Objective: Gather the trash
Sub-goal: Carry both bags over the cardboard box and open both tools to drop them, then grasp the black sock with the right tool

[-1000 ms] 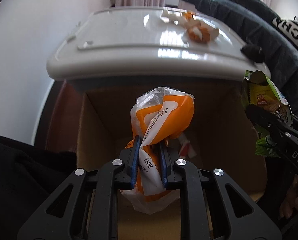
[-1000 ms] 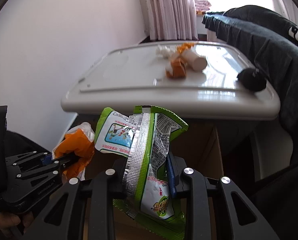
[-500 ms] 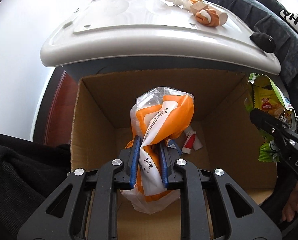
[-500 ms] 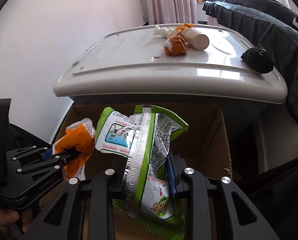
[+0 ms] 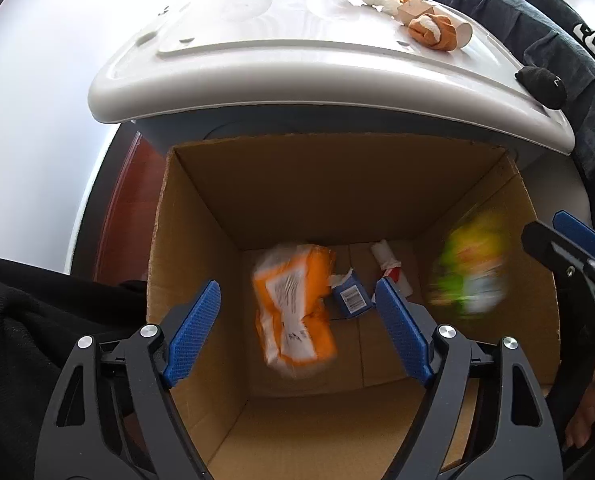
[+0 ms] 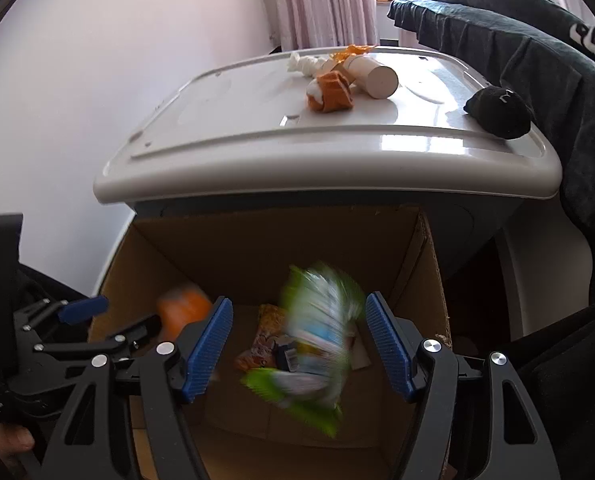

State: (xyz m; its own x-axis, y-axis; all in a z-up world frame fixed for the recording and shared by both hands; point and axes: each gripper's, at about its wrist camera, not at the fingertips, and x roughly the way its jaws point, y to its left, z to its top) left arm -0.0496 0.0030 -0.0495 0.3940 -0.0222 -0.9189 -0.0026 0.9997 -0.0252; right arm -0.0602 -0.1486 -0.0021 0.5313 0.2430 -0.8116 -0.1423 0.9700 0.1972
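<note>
While both sit above the cardboard box (image 5: pixel 201 216), the left hand-held gripper (image 5: pixel 297 328) and right hand-held gripper (image 6: pixel 299 340) have just been opening, jaws now spread, pinching nothing. Orange bag (image 5: pixel 293 312) and green snack bag (image 6: pixel 317 332) are blurred, loose inside the box.

One brown cardboard box (image 5: pixel 201 216), one orange plastic wrapper (image 5: pixel 293 308), one green foil snack bag (image 6: pixel 317 332), one small blue carton (image 5: pixel 351 294), two black claws.
</note>
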